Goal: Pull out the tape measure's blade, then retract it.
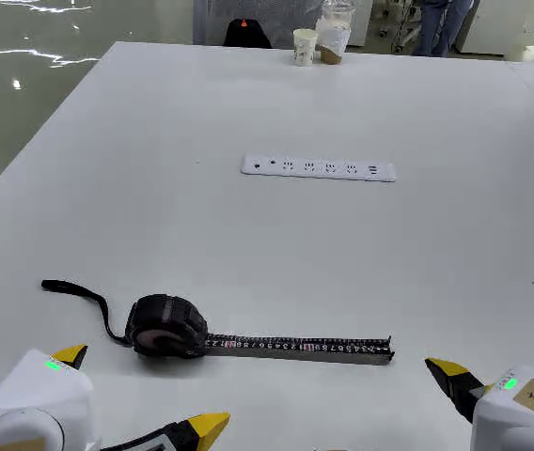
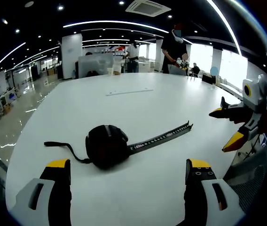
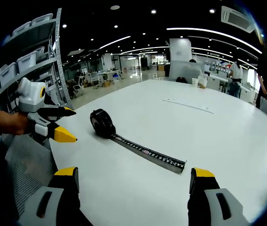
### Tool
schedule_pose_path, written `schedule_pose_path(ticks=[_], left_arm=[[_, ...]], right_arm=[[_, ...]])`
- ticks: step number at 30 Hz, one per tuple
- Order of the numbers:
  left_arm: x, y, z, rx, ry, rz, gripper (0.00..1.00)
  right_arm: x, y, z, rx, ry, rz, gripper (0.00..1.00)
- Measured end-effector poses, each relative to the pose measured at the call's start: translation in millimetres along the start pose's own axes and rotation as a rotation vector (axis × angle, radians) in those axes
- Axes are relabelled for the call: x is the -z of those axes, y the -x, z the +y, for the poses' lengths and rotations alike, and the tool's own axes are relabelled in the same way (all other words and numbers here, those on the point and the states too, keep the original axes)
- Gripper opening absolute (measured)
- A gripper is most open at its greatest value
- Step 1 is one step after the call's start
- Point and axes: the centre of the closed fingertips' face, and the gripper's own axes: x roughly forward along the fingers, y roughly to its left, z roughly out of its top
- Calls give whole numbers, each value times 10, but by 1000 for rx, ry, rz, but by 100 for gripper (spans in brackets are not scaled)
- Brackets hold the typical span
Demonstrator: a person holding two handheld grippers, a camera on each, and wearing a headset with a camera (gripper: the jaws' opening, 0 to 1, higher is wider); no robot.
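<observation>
The tape measure is black, its dark blade pale-numbered, the table white.

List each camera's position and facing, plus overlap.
Head view: on the headset, facing forward and down at the table; left gripper and right gripper at the bottom.
Left gripper view: on the left gripper, facing along its open jaws over the tape measure; right gripper at right.
Right gripper view: on the right gripper, facing the extended blade; left gripper and a hand at left.
Shared: all three see tape measure and power strip.
</observation>
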Motion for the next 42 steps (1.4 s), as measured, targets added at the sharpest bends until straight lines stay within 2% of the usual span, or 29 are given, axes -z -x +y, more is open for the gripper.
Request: schedule_pose_path(ticks=[8, 19, 23, 27, 30, 35, 42], left_arm=[[-14, -41, 27, -21, 27, -2, 99], [11, -103, 53, -33, 35, 10, 99], [27, -129, 49, -38, 35, 17, 99], [29, -155, 48, -39, 37, 23, 99], [9, -184, 56, -42, 42, 20, 99], [-9, -231, 67, -45, 54, 19, 98], [-32, -306, 99, -52, 60, 19, 98]], right_arm=[[8, -23, -23, -28, 20, 6, 96], [48, -71, -98, -56, 51, 34, 96], [69, -83, -114, -74, 110, 56, 96], [65, -102, -160, -80, 125, 61, 96], [51, -111, -183, -94, 140, 45, 94], [106, -150, -229, -109, 151, 63, 92], [99, -183, -296, -128, 176, 64, 86]])
